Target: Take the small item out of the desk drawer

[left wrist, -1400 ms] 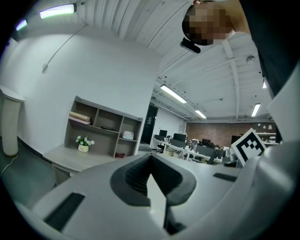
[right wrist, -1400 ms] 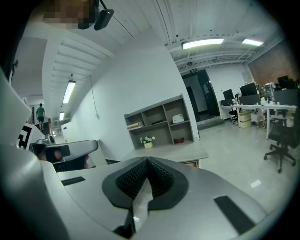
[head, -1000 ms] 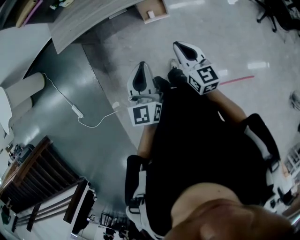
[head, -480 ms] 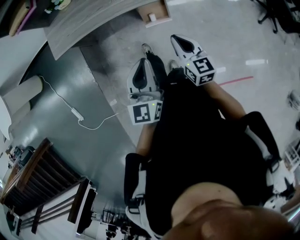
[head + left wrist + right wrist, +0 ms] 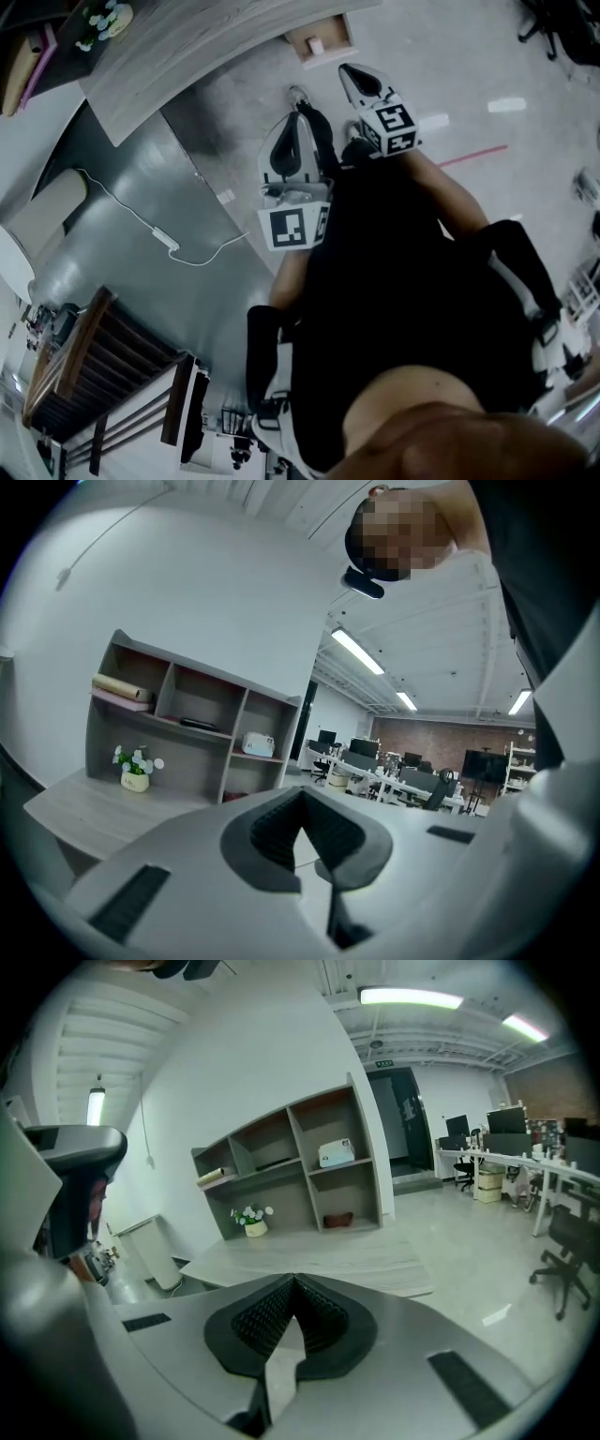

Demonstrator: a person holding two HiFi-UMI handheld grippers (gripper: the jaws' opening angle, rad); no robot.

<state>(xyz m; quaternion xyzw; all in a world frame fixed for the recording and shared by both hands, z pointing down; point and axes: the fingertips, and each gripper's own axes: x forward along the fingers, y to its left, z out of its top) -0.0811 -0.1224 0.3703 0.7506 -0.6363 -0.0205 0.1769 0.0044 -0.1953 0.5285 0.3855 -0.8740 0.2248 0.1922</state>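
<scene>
STEP: approach | TONGS: left tongs [image 5: 294, 122] and right tongs [image 5: 352, 73] both clenched on nothing, held close to the person | ITEM: small white item [image 5: 316, 45] lies in the open drawer [image 5: 337, 34] of the desk [image 5: 187, 47], far ahead | ADVICE: step closer, part 1 pair early, lower clear of the walls.

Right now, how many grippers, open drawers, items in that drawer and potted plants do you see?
Grippers: 2, left gripper and right gripper
Open drawer: 1
Small white item in it: 1
Potted plant: 1
Total: 5
</scene>
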